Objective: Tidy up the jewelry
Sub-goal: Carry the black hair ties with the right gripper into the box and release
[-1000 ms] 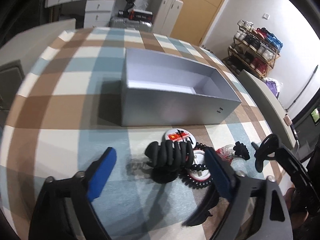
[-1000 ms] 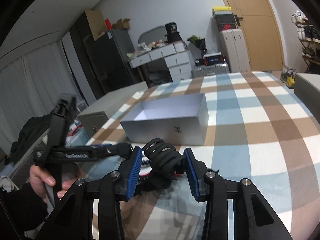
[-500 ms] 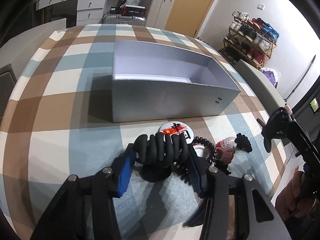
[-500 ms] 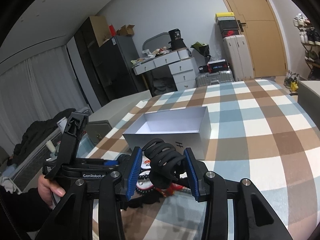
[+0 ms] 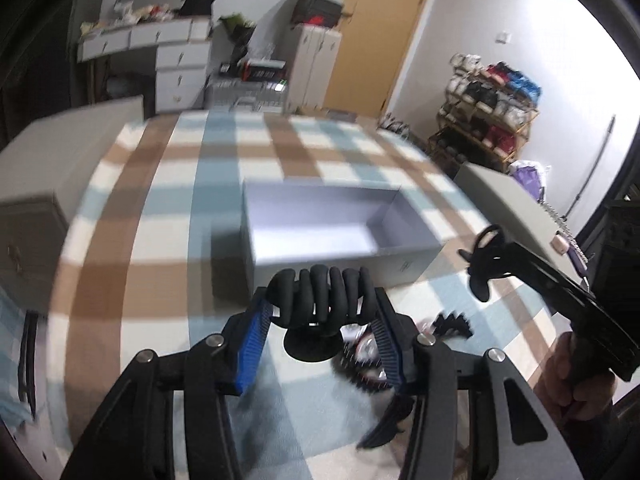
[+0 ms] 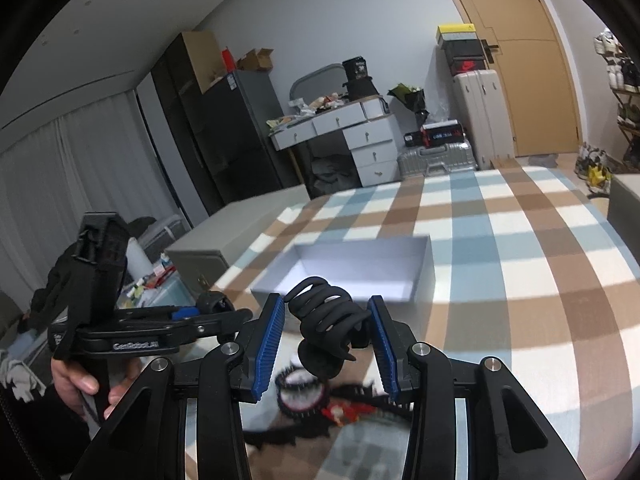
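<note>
A black hand-shaped jewelry stand [image 5: 324, 296] is lifted off the checked tablecloth. My left gripper [image 5: 320, 328] is shut on it, blue pads against both sides. In the right wrist view the same stand [image 6: 326, 320] sits between the pads of my right gripper [image 6: 326, 344], which is shut on it too. An open grey box [image 5: 320, 224] stands just beyond the stand and also shows in the right wrist view [image 6: 360, 268]. A pile of black hair ties and round badges [image 5: 372, 352] lies on the cloth below the stand.
The table carries a brown, blue and white checked cloth [image 6: 520, 260]. A grey cabinet [image 5: 516, 204] stands at the table's right side and another grey unit [image 5: 36, 184] at its left. Drawers and suitcases stand beyond the far edge.
Both grippers have risen with the stand, which has left the pile of hair ties and badges on the cloth. The left view has tilted up and back from the box.
</note>
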